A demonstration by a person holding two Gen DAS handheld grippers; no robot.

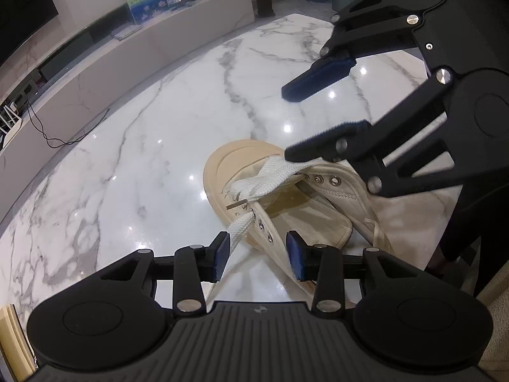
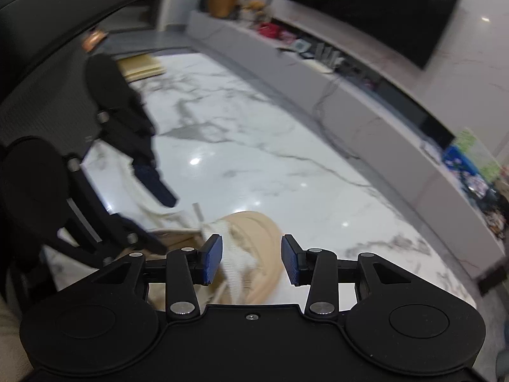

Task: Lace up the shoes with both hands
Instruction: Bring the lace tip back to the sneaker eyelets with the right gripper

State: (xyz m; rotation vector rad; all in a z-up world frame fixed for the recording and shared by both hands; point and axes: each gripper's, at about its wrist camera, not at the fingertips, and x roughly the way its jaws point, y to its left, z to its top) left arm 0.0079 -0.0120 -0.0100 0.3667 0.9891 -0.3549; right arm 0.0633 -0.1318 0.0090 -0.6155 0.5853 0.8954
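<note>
While the cream canvas low-top shoe (image 1: 286,197) is lying on the white marble tabletop (image 1: 152,146), both the left gripper (image 1: 258,256) and right gripper (image 2: 251,259) are hovering released around its flat white lace (image 1: 270,178), seemingly readying a threading grasp.

Both tools are matte black plastic. The left gripper (image 1: 257,256) carries ribbed blue pads on short fingers, silver pivot screws at every link, round raised discs on each side, a grooved top plate. The right gripper (image 2: 251,259) matches it — same blue pads (image 2: 212,259), same bright screws.
</note>
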